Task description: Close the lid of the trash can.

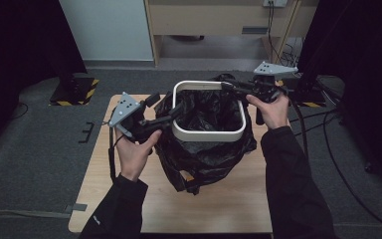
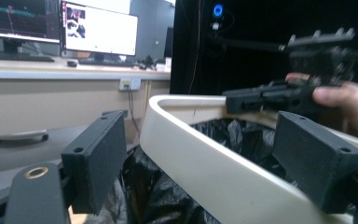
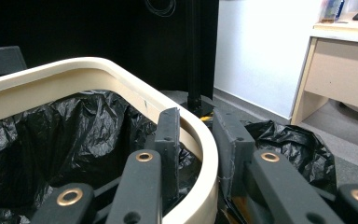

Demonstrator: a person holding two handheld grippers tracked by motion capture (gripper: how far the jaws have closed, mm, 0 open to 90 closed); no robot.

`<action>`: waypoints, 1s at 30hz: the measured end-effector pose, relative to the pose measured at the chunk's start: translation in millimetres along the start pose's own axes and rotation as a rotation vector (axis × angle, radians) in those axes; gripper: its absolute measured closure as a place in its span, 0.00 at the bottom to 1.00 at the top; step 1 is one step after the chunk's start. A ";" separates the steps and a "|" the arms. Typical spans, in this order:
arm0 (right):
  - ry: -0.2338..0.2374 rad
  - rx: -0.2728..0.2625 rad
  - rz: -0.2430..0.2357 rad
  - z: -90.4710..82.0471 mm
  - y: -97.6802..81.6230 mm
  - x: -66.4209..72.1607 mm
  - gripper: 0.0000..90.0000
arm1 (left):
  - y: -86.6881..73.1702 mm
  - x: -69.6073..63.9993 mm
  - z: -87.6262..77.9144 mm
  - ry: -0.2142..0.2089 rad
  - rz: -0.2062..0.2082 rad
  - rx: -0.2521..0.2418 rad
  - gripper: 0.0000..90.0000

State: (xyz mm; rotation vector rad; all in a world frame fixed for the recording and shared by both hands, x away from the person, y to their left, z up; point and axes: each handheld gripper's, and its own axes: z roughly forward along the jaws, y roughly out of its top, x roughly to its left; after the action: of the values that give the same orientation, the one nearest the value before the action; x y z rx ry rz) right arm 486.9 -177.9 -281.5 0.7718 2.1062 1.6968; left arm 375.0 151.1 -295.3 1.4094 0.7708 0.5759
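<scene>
Bin: cream rim [image 1: 208,133] over a black liner bag [image 1: 204,159], standing mid-table [image 1: 129,209].
My right hand-held gripper [image 3: 193,140]: jaws pinching the rim's far right corner, one inside, one outside.
My left hand-held gripper [image 2: 200,154]: jaws spread wide, straddling the rim's left side, pads clear of it.
Liner: draped over the outside.

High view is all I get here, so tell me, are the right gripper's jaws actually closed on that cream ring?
Observer: Yes, the right gripper clamps the cream ring, one pad inside, one outside.
Operator: And the left one?
Observer: The left gripper straddles the ring's near edge with clear gaps beside both pads.
Operator: Is the bag caught under the right grip?
Observer: The black bag lines the inside there and bulges outside the rim.
</scene>
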 end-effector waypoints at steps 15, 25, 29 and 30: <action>-0.058 -0.153 0.023 -4.6 1.9 5.3 0.52 | -18.2 5.0 9.6 0.021 -0.038 0.065 0.18; -0.220 -0.227 0.022 5.2 -23.8 1.6 0.43 | -27.6 6.8 11.0 0.046 -0.054 0.048 0.18; -0.215 -0.235 0.044 8.9 -37.6 0.9 0.48 | -30.9 7.7 12.1 0.043 -0.073 0.023 0.18; -0.212 -0.241 0.059 8.5 -38.8 0.6 0.48 | -30.9 7.4 12.2 0.044 -0.072 0.023 0.18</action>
State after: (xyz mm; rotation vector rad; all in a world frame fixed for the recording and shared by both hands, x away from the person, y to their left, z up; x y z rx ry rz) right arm 483.3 -176.5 -321.0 0.9012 1.7171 1.7713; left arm 386.4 145.8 -327.0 1.3886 0.8624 0.5457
